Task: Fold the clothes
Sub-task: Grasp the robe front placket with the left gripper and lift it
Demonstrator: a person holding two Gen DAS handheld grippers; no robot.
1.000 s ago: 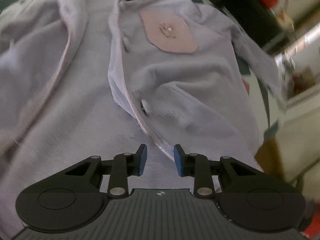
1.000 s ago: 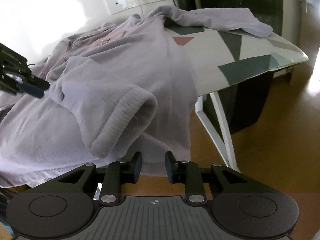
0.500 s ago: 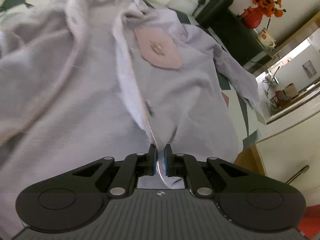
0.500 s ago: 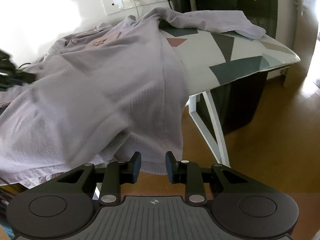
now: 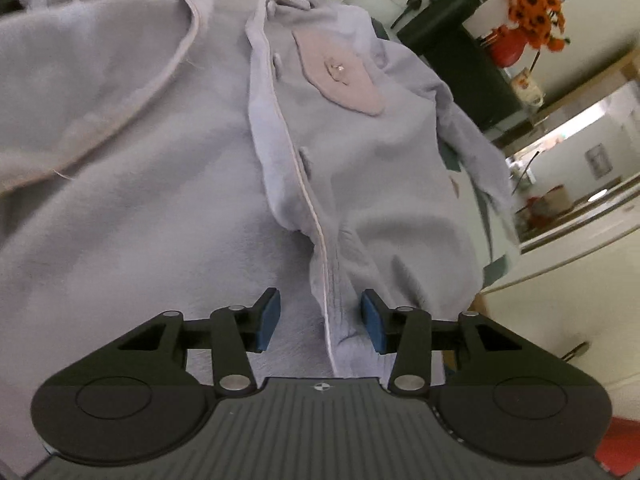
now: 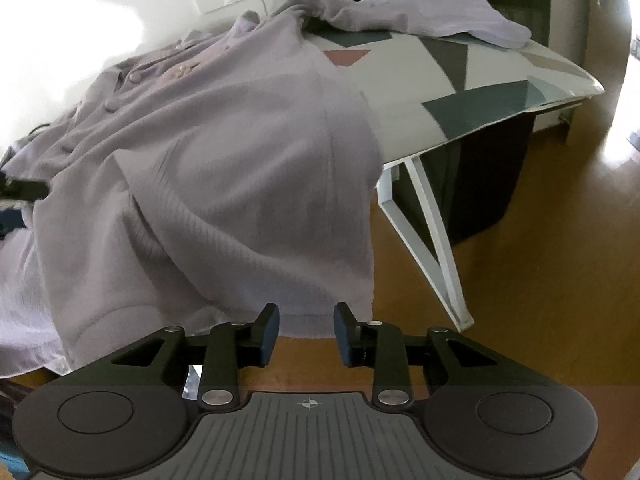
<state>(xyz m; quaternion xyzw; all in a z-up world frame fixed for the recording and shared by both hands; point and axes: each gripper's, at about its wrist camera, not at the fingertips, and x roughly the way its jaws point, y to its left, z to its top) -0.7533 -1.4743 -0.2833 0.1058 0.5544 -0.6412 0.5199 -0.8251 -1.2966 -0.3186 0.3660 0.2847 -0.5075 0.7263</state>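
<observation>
Patterned ironing board (image 6: pixel 500 80), wooden floor (image 6: pixel 540 280)

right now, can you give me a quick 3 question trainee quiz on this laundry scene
1. True or false: the lilac fleece button-front garment lies on the patterned ironing board.
2. The left gripper has its jaws opening. What lies between them?
A. the garment's piped front edge
B. a sleeve cuff
C. nothing
3. Fill in: in the left wrist view, the patch on the garment's chest is coloured ____.

Key: 1 true. 2 A; the pads stand clear of the edge. 3 pink.
</observation>
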